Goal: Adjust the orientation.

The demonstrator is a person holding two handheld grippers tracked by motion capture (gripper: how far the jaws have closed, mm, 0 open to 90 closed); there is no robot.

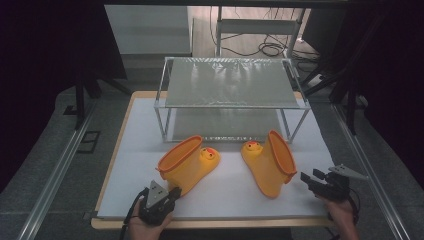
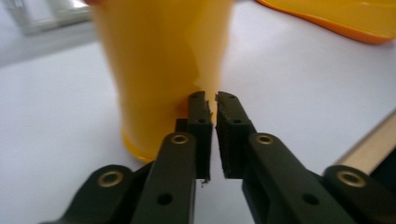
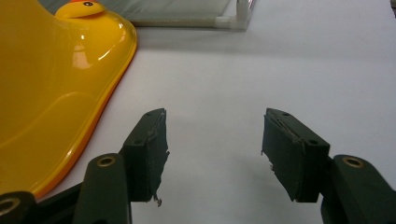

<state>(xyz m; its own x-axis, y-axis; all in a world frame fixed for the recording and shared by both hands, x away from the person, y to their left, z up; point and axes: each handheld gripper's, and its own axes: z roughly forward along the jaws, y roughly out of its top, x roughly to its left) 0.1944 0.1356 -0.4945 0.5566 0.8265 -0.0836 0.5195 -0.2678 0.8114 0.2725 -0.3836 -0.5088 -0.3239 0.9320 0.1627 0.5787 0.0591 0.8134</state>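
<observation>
Two yellow rubber boots with duck faces on the toes sit on the white table top. The left boot [image 1: 187,162] has its orange-rimmed mouth turned up and left, and the right boot [image 1: 272,162] leans to the right. My left gripper [image 1: 174,192] is at the near end of the left boot. In the left gripper view its jaws [image 2: 214,100] stand a thin slit apart with nothing between them, tips right by the yellow boot wall [image 2: 159,60]. My right gripper [image 1: 311,176] rests right of the right boot, open and empty [image 3: 214,123], with that boot [image 3: 46,84] to its left.
A metal-framed rack with two shelves [image 1: 230,82] stands behind the boots at the back of the white board [image 1: 225,197]. The board's wooden front edge runs just by my hands. Rails and dark floor flank the table.
</observation>
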